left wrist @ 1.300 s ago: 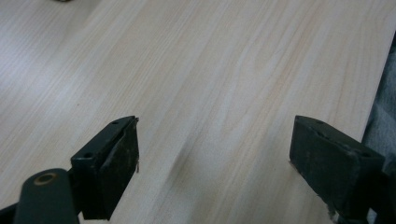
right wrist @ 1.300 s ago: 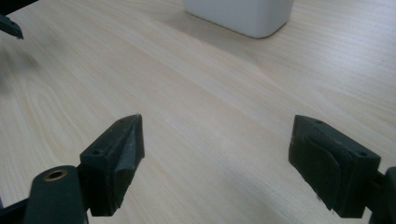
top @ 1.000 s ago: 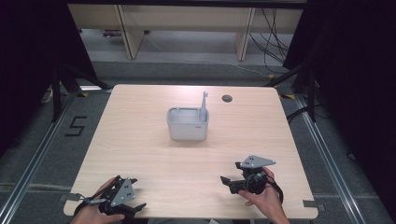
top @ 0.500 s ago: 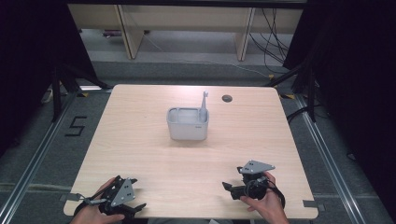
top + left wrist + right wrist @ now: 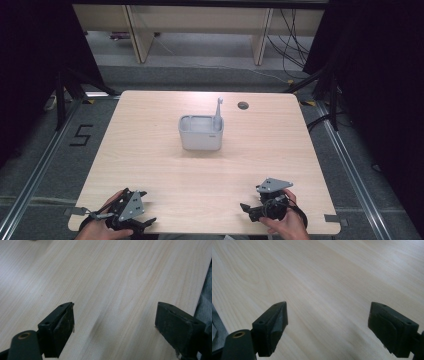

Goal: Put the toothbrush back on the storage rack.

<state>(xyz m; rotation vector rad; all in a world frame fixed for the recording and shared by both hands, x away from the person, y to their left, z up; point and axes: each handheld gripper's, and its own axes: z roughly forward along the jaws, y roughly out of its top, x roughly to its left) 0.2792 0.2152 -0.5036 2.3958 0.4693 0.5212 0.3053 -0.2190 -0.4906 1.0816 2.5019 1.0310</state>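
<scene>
A grey rectangular container (image 5: 200,132) stands on the middle of the wooden table (image 5: 150,150), with a grey handle-like utensil (image 5: 218,107) rising from its right back corner. My left gripper (image 5: 145,224) rests at the table's front left edge, held by a hand. Its jaws stand wide apart over bare wood in the left gripper view (image 5: 113,327), nothing between them. My right gripper (image 5: 246,209) lies at the front right, pointing left. Bare wood also fills the wide gap between its jaws in the right gripper view (image 5: 327,327).
A round cable hole (image 5: 243,105) sits near the table's far edge, right of the container. The floor beside the table's left side carries a taped number 5 (image 5: 82,135). Shelving legs and cables stand beyond the far edge.
My right gripper has drawn back toward the table's front edge and dropped lower. The left gripper has barely moved.
</scene>
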